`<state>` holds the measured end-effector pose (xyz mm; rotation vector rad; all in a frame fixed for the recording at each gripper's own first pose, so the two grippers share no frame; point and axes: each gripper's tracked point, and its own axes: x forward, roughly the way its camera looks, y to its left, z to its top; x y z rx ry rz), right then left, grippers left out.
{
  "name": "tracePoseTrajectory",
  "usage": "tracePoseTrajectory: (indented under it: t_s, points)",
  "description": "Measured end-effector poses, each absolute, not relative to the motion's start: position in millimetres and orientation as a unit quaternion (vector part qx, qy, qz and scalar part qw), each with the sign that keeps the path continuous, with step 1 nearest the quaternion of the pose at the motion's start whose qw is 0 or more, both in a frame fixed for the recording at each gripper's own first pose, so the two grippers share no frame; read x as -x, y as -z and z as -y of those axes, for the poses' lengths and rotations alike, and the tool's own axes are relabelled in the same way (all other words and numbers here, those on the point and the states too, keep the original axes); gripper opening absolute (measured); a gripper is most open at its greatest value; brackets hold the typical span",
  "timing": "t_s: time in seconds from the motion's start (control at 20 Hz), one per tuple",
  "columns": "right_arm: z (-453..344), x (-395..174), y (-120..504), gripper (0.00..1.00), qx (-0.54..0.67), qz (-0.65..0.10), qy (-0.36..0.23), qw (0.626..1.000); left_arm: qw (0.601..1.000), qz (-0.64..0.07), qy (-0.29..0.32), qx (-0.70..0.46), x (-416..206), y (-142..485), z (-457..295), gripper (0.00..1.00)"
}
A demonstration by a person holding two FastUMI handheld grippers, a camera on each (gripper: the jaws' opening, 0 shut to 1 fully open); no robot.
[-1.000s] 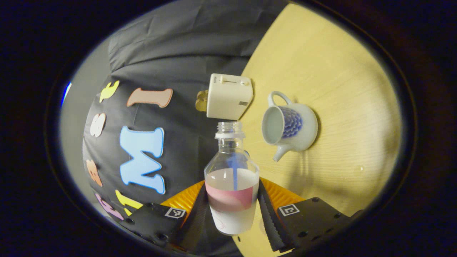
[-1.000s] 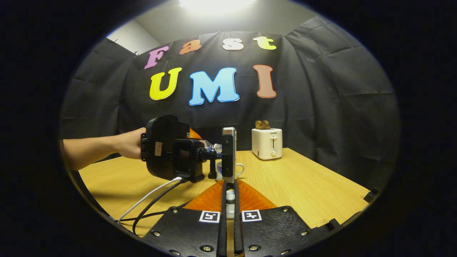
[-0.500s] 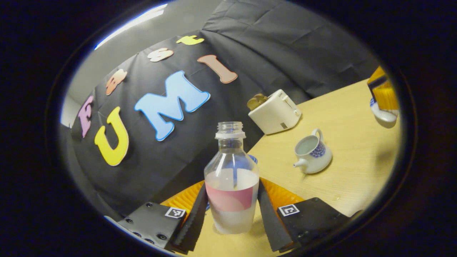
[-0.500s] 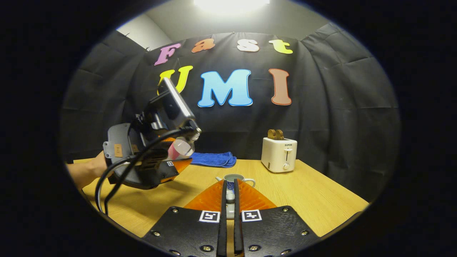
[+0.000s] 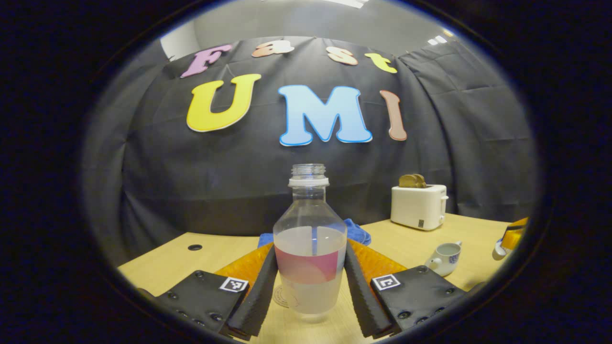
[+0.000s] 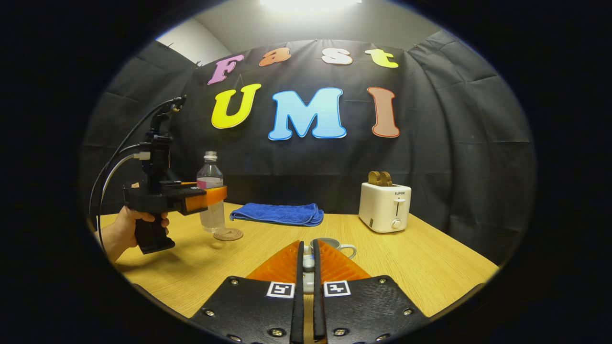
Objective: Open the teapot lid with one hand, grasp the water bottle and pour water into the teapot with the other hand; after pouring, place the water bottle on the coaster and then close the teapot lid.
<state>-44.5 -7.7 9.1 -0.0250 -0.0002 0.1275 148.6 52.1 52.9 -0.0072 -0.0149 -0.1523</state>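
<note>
Clear water bottle (image 5: 310, 239) upright, mouth up, between fingers (image 5: 256, 296).

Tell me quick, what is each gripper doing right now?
Left gripper: closed on the water bottle, upright.
Right gripper: closed on the small teapot lid.

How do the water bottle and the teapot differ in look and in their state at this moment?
The water bottle is tall, clear plastic; the teapot is squat, white with blue pattern. The bottle is held upright above the table by the left gripper; the teapot rests on the table. Both stand open on top.
</note>
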Motion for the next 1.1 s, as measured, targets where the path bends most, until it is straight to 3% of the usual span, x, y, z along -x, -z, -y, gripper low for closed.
tracePoseTrajectory:
  t_s: [0.55, 1.1]
  points:
    - [13.0, 42.5, -5.2, 0.08, 0.002, -0.013, -0.045, 0.999, 0.999, -0.005, 0.048, 0.015, -214.2, -14.8, -67.6, 0.84]
    - [14.8, 42.3, -3.4, 0.08, -0.004, -0.020, -0.038, 0.999, 0.999, -0.016, 0.045, 0.002, -225.2, 2.9, -64.9, 0.85]
